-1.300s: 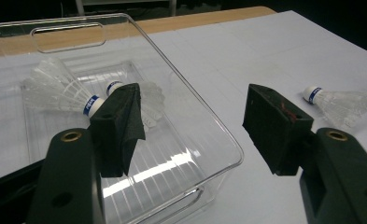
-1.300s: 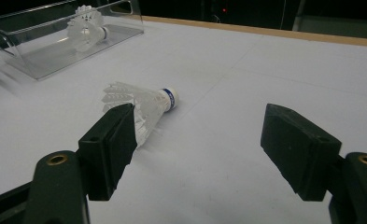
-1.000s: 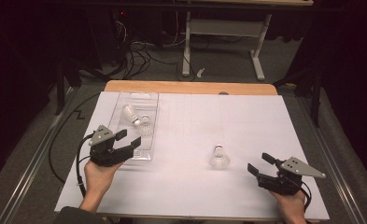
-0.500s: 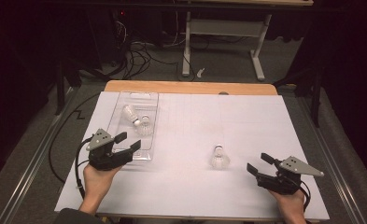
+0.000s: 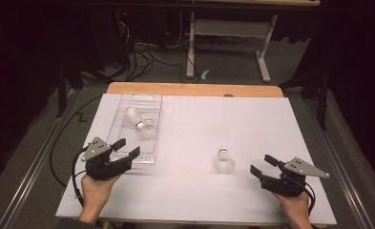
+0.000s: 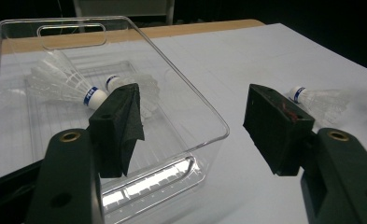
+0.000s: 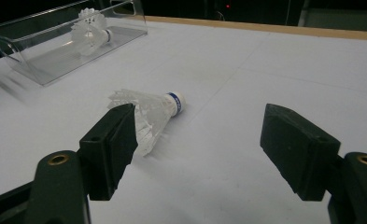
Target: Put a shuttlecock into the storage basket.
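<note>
A clear plastic tray (image 5: 154,102) lies at the table's left and holds two white shuttlecocks (image 5: 133,116) (image 5: 148,129). A third shuttlecock (image 5: 224,161) lies on the white sheet right of centre. My left gripper (image 5: 127,148) is open at the tray's near end. In the left gripper view the tray's near rim (image 6: 204,144) runs between the open, empty jaws of the left gripper (image 6: 193,123). My right gripper (image 5: 262,164) is open just right of the loose shuttlecock. The right gripper view has that shuttlecock (image 7: 148,112) lying ahead of its left jaw, untouched.
A white sheet (image 5: 252,119) covers the table, and bare wood (image 5: 194,89) runs along the far edge. Beyond it are dark floor, cables (image 5: 137,52) and a white desk frame (image 5: 228,28). A cable (image 5: 61,143) trails off the left side.
My left gripper has drifted slightly back toward the table's near edge, jaws still wide. The right gripper and the shuttlecocks have not moved.
</note>
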A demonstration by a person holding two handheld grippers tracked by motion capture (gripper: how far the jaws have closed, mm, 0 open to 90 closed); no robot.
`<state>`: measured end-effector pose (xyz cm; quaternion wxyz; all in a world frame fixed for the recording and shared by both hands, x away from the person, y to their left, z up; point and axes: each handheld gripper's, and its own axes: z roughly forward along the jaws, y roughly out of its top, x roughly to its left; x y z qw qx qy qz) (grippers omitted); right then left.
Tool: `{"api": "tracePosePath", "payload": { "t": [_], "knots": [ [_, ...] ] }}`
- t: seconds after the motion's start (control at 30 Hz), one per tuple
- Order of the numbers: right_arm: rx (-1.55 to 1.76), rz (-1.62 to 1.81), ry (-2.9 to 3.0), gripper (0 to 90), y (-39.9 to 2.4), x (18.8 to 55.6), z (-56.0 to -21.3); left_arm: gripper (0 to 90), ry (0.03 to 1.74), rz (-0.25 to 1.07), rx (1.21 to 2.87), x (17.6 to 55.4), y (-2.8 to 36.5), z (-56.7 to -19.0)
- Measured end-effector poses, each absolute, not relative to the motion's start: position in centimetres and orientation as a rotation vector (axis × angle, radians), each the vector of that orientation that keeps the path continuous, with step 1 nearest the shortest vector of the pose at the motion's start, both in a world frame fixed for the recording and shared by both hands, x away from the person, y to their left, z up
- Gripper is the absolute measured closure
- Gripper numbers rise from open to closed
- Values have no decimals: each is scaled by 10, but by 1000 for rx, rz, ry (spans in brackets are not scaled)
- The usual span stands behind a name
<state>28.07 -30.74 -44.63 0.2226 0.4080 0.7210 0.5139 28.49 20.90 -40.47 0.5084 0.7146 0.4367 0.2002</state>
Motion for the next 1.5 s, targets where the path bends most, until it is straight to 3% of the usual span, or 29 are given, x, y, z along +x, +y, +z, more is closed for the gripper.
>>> {"api": "tracePosePath", "payload": {
  "t": [1.5],
  "knots": [
    [1069,1452,2015,283,-278,302,-427,362,1056,467,1686,268,216,-423]
  ]
}}
